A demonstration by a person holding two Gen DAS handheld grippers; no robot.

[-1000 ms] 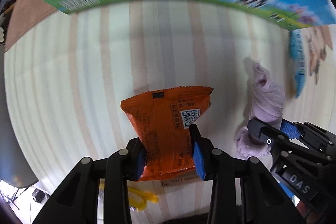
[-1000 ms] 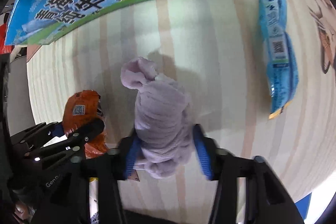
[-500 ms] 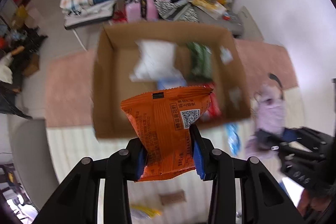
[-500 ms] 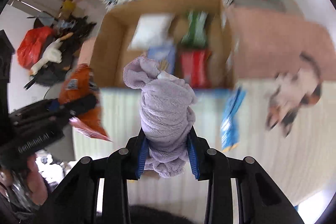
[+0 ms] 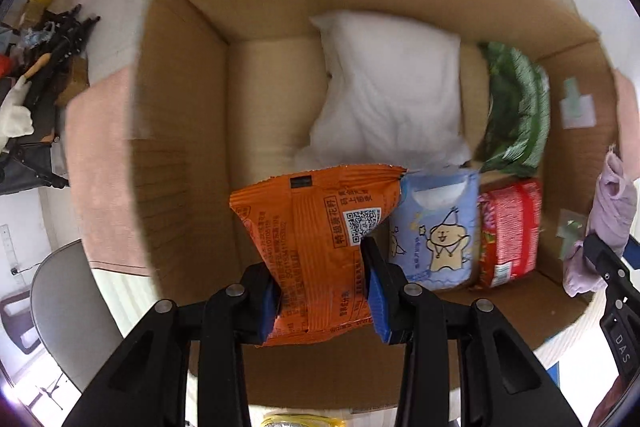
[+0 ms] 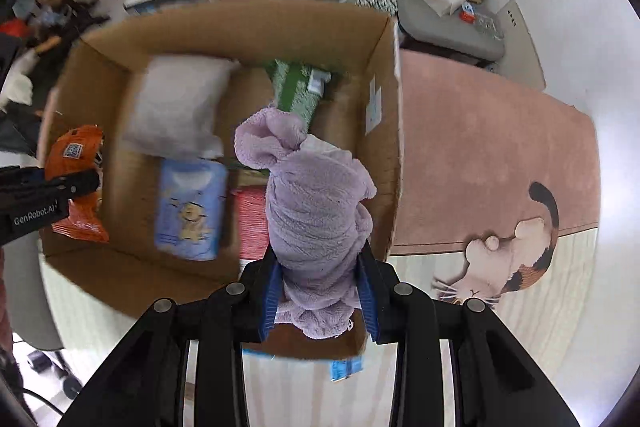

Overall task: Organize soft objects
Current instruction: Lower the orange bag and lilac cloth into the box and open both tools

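While we hover above the open cardboard box, our left gripper is clamped on the orange snack packet over its near left side, and our right gripper squeezes the lilac towel over the near right; white pillow, blue pack, red pack and green pack lie inside.

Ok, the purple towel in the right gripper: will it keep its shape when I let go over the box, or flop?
Probably flop. The purple towel is bunched, with a loose fold drooping above the right gripper, so it looks limp. It seems light: the fingers pinch it without sag. It should land softly in the cardboard box and is unlikely to roll.
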